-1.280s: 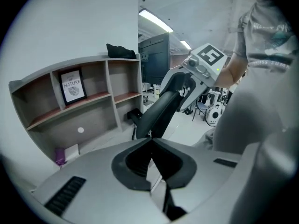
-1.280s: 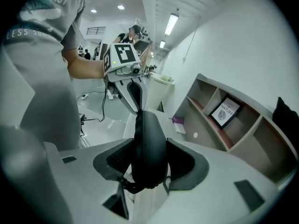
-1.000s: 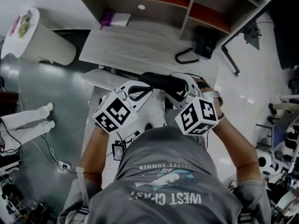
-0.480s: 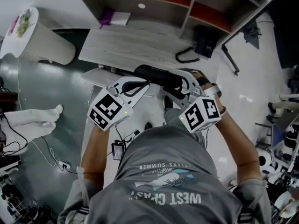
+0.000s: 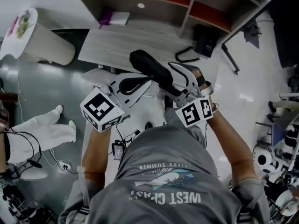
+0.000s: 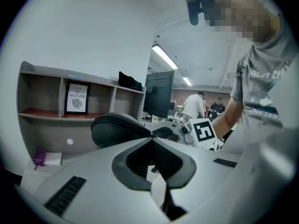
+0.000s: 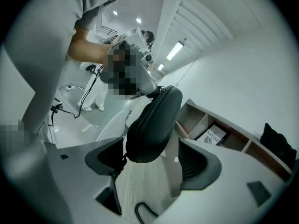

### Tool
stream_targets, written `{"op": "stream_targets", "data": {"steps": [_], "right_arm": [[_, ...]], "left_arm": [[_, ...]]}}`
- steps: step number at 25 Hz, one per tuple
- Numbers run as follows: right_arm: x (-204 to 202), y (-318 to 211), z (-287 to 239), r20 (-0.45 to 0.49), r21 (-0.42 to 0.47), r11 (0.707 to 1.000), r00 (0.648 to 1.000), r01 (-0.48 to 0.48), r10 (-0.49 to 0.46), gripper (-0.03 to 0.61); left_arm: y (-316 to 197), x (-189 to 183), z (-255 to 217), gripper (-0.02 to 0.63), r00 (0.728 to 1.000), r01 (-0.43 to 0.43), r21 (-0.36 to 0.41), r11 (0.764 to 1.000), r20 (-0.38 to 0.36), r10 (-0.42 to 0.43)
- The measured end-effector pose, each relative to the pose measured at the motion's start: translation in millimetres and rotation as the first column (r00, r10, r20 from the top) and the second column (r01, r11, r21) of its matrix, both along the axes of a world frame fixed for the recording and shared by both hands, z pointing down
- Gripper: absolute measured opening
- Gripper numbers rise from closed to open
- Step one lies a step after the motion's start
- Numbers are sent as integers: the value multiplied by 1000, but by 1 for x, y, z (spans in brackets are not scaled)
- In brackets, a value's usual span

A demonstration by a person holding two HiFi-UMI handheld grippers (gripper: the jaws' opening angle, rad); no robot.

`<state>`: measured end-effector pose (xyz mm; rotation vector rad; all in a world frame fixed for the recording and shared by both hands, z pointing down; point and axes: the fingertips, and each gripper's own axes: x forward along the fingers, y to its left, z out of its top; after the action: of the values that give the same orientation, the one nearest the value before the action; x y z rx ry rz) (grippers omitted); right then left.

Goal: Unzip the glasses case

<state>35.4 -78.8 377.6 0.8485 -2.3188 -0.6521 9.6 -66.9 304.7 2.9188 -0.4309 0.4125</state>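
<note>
The black oval glasses case (image 5: pixel 149 69) sits at 12 o'clock in the head view, raised above the pale wood-grain tabletop (image 5: pixel 117 45), and its zip seam looks closed. The left tool (image 6: pixel 152 136) is closed tight, its tips pinching the case's zipped edge. The right tool (image 7: pixel 154 160) has just been opening, and its jaws stand wide with the case between them. There are two cubes: the left marker cube (image 5: pixel 100 108) at 9 o'clock and the right marker cube (image 5: pixel 194 112) at 3 o'clock. One framed print (image 6: pixel 77 97) on the shelf (image 6: pixel 46 120) reads "NATURE". The grey T-shirt (image 5: pixel 173 171) shows "WEST" and "SUMMER".
</note>
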Motion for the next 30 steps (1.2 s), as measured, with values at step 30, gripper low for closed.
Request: {"op": "stream_targets", "data": {"steps": [30], "right_arm": [[-23, 13, -17, 92, -346, 938, 994, -21, 56, 238]], "left_arm": [[-12, -33, 41, -2, 922, -84, 192, 978, 387, 3]]}}
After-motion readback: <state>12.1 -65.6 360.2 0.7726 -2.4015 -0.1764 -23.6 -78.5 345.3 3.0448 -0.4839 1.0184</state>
